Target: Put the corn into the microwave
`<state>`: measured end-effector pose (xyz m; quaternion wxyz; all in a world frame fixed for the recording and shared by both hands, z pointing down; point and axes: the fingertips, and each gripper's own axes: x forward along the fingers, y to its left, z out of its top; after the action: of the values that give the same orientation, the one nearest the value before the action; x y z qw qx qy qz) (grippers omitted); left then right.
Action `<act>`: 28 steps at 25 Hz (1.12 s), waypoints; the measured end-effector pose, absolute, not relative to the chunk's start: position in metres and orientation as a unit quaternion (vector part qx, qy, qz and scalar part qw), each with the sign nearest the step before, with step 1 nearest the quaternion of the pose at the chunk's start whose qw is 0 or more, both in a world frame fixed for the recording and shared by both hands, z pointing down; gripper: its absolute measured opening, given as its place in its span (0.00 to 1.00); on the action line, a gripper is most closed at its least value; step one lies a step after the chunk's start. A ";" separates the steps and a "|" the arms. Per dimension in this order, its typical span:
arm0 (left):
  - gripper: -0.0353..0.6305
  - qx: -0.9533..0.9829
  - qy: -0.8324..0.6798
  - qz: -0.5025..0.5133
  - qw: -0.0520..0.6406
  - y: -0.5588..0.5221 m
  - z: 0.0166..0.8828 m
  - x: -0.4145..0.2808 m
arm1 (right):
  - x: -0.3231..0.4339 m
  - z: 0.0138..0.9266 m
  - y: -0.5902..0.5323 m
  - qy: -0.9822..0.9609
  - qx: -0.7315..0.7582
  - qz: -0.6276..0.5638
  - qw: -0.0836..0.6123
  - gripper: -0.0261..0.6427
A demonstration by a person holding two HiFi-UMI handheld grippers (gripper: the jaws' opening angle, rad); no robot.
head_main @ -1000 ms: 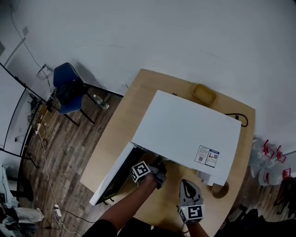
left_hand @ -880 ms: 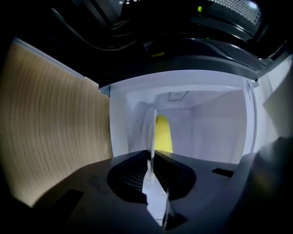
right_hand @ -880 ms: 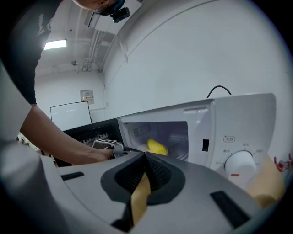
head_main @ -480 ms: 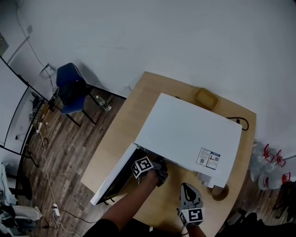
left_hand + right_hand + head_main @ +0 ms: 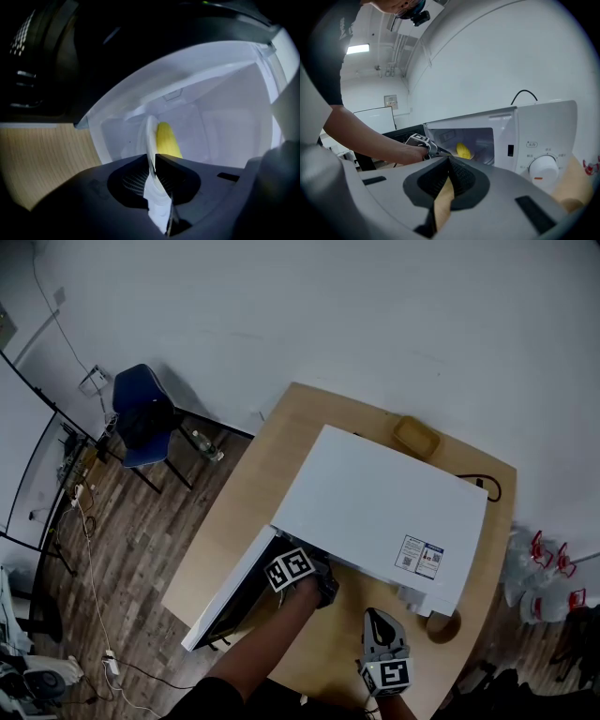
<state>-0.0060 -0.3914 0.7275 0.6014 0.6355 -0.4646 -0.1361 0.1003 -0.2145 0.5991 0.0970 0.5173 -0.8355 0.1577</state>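
Observation:
The white microwave (image 5: pixel 375 512) stands on the wooden table (image 5: pixel 253 493) with its door (image 5: pixel 230 592) swung open to the left. My left gripper (image 5: pixel 322 585) reaches into the open cavity and is shut on the rim of a white plate (image 5: pixel 151 138). A yellow corn cob (image 5: pixel 167 138) lies on that plate, inside the lit cavity. In the right gripper view the corn (image 5: pixel 462 150) and the left gripper (image 5: pixel 431 147) show through the opening. My right gripper (image 5: pixel 380 626) hovers in front of the microwave's control panel, its jaws closed with nothing between them (image 5: pixel 449 161).
A yellow tray (image 5: pixel 414 434) lies behind the microwave and a black cable (image 5: pixel 492 486) runs at its back right. A round wooden piece (image 5: pixel 441 626) sits by the front right corner. A white dial (image 5: pixel 543 168) is on the panel. A blue chair (image 5: pixel 141 418) stands on the floor, left.
My left gripper has rolled and shifted a little at the cavity mouth, still holding the plate. The right gripper has stayed where it was.

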 end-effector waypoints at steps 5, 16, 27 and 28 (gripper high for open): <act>0.10 0.666 -0.506 -0.092 0.541 -0.393 0.723 -0.012 | 0.085 0.585 -0.209 -0.856 0.492 0.136 0.085 0.13; 0.22 0.729 -0.535 0.004 0.427 -0.395 0.717 -0.006 | 0.079 0.582 -0.198 -0.858 0.488 0.138 0.078 0.13; 0.29 0.740 -0.566 0.070 0.356 -0.392 0.721 0.003 | 0.085 0.581 -0.197 -0.856 0.493 0.137 0.074 0.13; 0.30 0.740 -0.569 0.073 0.352 -0.392 0.721 0.003 | 0.084 0.581 -0.197 -0.856 0.492 0.138 0.075 0.13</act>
<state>0.0027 -0.3917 0.7214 0.3521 0.7398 -0.5686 0.0732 0.0842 -0.1969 0.5810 0.0753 0.4923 -0.8561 0.1380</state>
